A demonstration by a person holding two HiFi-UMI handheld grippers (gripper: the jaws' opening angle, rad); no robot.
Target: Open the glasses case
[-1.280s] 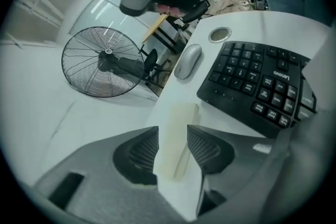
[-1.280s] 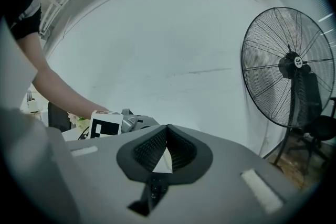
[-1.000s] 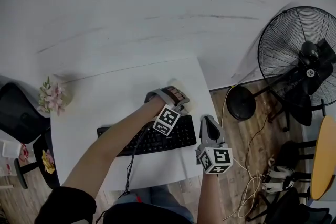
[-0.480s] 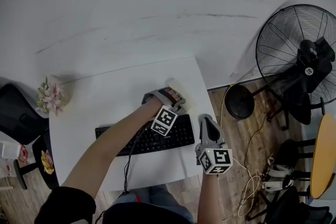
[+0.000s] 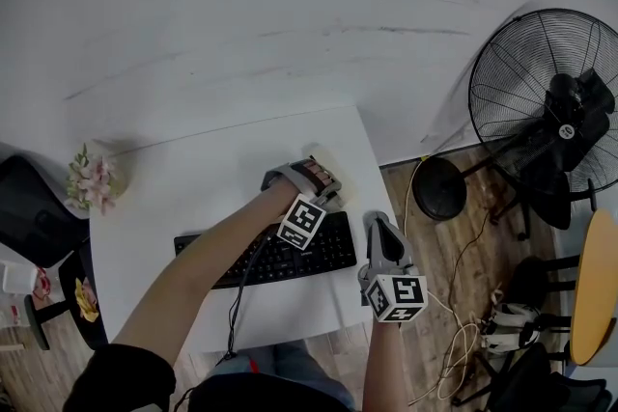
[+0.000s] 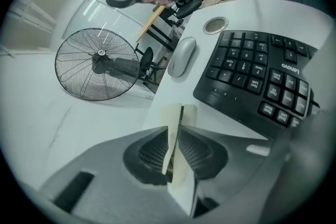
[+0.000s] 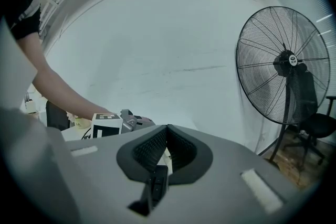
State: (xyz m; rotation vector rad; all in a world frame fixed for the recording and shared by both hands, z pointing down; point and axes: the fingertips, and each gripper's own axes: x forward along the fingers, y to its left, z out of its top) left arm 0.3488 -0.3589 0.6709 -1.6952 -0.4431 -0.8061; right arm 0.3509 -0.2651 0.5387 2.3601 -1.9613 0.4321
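Left gripper [image 6: 174, 131] has just been closing and now pinches the cream glasses case [image 6: 187, 113], which runs lengthwise straight out from its jaws, with the clenched, empty right gripper [image 5: 379, 222] just beside.

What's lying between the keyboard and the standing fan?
A grey mouse lies on the table beside the keyboard, with the fan beyond the table's edge. The left gripper view shows it.

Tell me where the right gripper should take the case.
Likely the free end of the case, from the mouse side, pinching one half beside the seam. The left gripper, jaws just closing, clamps the near end, leaving only that end exposed.
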